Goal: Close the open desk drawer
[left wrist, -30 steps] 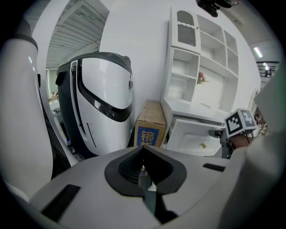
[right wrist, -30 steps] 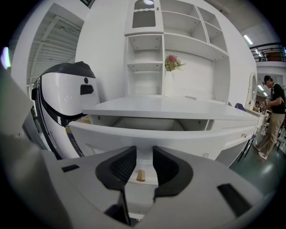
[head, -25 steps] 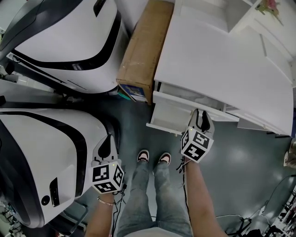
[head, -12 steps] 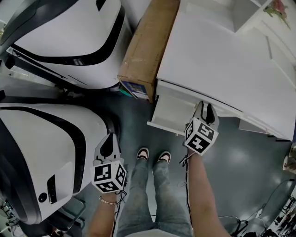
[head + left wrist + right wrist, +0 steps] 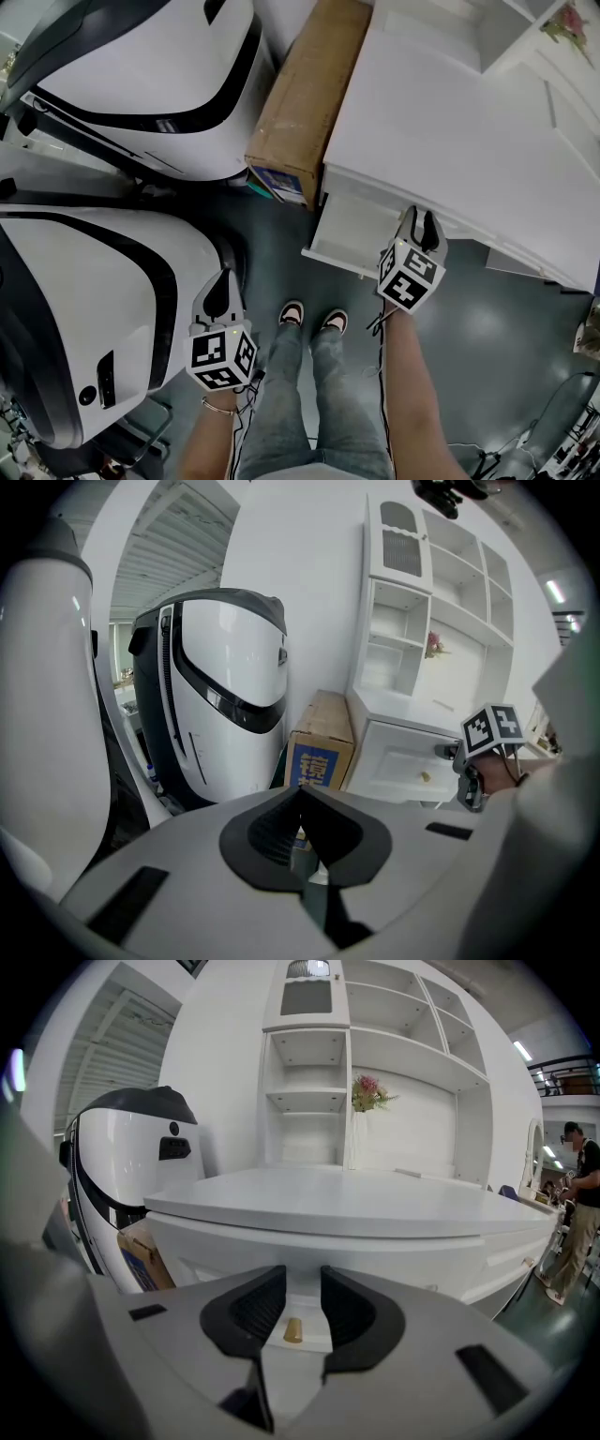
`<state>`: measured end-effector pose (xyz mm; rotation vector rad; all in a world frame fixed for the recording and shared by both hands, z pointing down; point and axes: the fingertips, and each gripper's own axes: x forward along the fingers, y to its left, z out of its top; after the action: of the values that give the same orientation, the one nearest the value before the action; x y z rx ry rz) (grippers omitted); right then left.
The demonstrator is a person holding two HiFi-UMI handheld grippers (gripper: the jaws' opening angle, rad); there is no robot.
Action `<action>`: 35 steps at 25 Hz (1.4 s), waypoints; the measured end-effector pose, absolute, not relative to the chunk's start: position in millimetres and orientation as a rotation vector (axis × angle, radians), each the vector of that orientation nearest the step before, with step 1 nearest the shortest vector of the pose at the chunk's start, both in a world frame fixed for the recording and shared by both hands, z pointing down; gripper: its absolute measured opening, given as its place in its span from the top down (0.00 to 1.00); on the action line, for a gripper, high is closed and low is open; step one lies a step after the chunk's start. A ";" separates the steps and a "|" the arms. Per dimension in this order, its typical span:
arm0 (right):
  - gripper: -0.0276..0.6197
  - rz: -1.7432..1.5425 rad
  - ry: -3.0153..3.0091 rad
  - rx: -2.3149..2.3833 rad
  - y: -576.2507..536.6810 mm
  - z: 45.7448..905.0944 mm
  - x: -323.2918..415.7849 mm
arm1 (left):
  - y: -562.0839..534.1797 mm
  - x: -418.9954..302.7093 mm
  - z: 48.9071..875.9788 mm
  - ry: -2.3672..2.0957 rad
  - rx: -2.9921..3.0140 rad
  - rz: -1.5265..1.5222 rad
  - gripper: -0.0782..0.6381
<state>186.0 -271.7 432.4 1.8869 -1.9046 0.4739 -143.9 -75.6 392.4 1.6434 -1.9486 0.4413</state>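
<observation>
The right hand-held gripper (image 5: 302,1290) has its jaws partly apart. They stand on either side of a small tan knob (image 5: 293,1330) without pressing on it, so it holds nothing. The cube on its back carries black-and-white square markers. The knob sits on the front of the drawer (image 5: 356,234), and the jaw tips are right at that front; whether they touch it I cannot tell.

The left hand-held gripper (image 5: 302,797) hangs low on the person's other side, well apart from the drawer, its pads meeting at the tips with nothing between them.

The drawer is plain white with a recessed panel on its front. It juts partway out from under the left end of the white worktop (image 5: 450,122), pointing towards the person's shoes (image 5: 291,314). Its long side runs along the worktop's edge.

Beside the drawer lies a long cardboard box (image 5: 317,752). Its blue end label bears the yellow character "镜", with more print below hidden. Past it stand two large white machines (image 5: 141,75) with black stripes. White shelves (image 5: 309,1101) with pink flowers (image 5: 368,1091) rise behind the worktop.
</observation>
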 end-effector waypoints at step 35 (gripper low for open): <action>0.72 0.711 -1.734 1.829 -74.3 595.0 179.8 | -60.7 -98.3 539.1 -1.650 1.877 0.601 0.87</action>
<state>179.8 -74.3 595.0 1.8294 -1.7341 0.7105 -98.3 -60.7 539.1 1.8769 -1.6498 0.6005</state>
